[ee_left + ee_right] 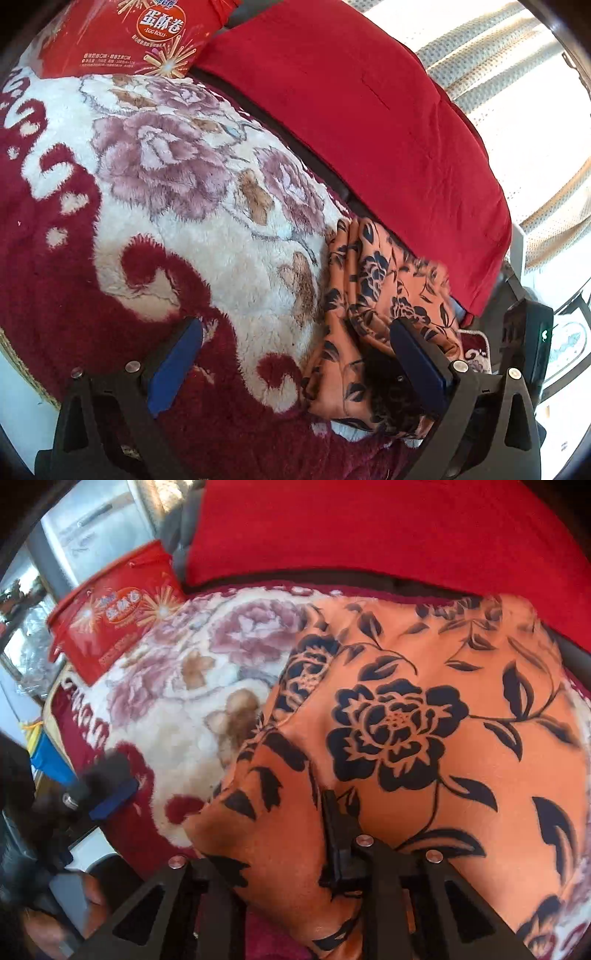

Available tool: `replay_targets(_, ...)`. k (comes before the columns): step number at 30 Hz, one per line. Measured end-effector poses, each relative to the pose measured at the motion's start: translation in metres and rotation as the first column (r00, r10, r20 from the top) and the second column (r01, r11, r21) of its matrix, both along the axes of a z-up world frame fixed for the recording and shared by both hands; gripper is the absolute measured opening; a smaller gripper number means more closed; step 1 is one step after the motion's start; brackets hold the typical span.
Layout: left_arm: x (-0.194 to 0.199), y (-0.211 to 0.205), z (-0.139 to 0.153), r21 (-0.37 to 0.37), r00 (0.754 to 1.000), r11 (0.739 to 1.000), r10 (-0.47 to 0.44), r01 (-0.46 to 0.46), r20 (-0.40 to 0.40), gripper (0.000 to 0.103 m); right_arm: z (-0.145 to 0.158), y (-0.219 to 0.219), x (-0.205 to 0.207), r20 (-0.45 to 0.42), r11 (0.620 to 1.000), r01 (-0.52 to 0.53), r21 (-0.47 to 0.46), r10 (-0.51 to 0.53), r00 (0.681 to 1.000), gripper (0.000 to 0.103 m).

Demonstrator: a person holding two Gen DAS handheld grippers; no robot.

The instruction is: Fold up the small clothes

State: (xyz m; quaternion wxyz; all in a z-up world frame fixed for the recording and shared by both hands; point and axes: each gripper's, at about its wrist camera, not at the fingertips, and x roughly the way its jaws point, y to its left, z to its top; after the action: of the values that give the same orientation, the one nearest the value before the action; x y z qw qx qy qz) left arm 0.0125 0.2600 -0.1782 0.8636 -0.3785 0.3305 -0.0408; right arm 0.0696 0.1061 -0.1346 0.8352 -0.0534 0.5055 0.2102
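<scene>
An orange garment with black flowers (406, 720) lies spread on a fleece blanket (177, 709), filling most of the right wrist view. A puffed fold of it sits between the fingers of my right gripper (266, 812). The cloth touches the right finger (336, 830) and covers the left one, and the jaws stand partly apart around it. In the left wrist view the garment (376, 280) lies bunched at the right. My left gripper (295, 325) is open wide over the blanket (184, 221). Its right pad (417, 362) is over the garment's edge and nothing is between the pads.
A red cushion (369, 129) runs along the blanket's far side. A red egg-roll bag (140, 33) stands at the far left corner. A light curtain (517, 110) hangs behind. The left gripper's blue pad (114, 797) shows blurred at the left of the right wrist view.
</scene>
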Motion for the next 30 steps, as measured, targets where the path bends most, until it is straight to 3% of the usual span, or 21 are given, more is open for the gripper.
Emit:
replay_targets(1,-0.001,-0.001,0.001,0.003,1.0,1.0,-0.006,0.006,0.003,0.101,0.009,-0.003,-0.005,0.019,0.999,-0.007,0.042,0.006,1.0,0.037)
replay_targets(2,-0.002,-0.001,0.002,0.003,1.0,1.0,-0.012,0.012,0.003,0.101,0.014,-0.007,-0.006,0.006,0.997,-0.016,0.079,0.016,1.0,0.073)
replay_targets(3,-0.001,-0.002,0.003,0.001,1.0,1.0,-0.018,0.018,-0.003,0.101,0.019,-0.01,-0.008,-0.001,0.993,-0.027,0.114,0.028,1.0,0.102)
replay_targets(5,0.0,-0.008,0.012,0.01,0.999,0.999,-0.047,0.047,0.002,0.101,0.034,-0.019,-0.018,0.042,0.99,-0.03,0.135,0.024,0.999,0.103)
replay_targets(10,0.001,-0.036,0.045,0.017,0.987,0.989,-0.147,0.146,0.066,0.101,0.044,-0.062,-0.035,0.038,0.965,0.05,0.256,-0.062,0.997,0.103)
replay_targets(14,0.02,-0.064,0.04,0.064,0.977,0.975,-0.212,0.213,-0.015,0.099,0.054,-0.102,-0.047,0.037,0.942,0.119,0.313,-0.138,0.99,0.103)
replay_targets(17,0.024,-0.076,0.038,0.041,0.971,0.971,-0.235,0.237,-0.045,0.089,0.057,-0.126,-0.053,0.033,0.931,0.149,0.333,-0.169,0.985,0.103)
replay_targets(21,0.02,-0.089,0.046,0.08,0.968,0.965,-0.248,0.25,-0.039,0.089,0.055,-0.143,-0.057,0.019,0.917,0.169,0.362,-0.188,0.982,0.103)
replay_targets(24,0.025,-0.093,0.036,0.088,0.967,0.965,-0.238,0.246,-0.091,0.089,0.053,-0.147,-0.055,0.015,0.907,0.171,0.386,-0.192,0.981,0.103)
replay_targets(26,0.031,-0.09,0.025,0.035,0.962,0.969,-0.239,0.246,-0.132,0.071,0.052,-0.148,-0.054,0.015,0.901,0.17,0.399,-0.192,0.981,0.103)
replay_targets(28,0.038,-0.089,0.018,0.01,0.949,0.964,-0.259,0.265,-0.179,0.013,0.051,-0.152,-0.053,0.011,0.895,0.174,0.41,-0.196,0.981,0.103)
replay_targets(30,0.038,-0.089,0.025,0.033,0.95,0.963,-0.26,0.269,-0.172,0.011,0.05,-0.156,-0.052,0.004,0.89,0.184,0.416,-0.204,0.979,0.103)
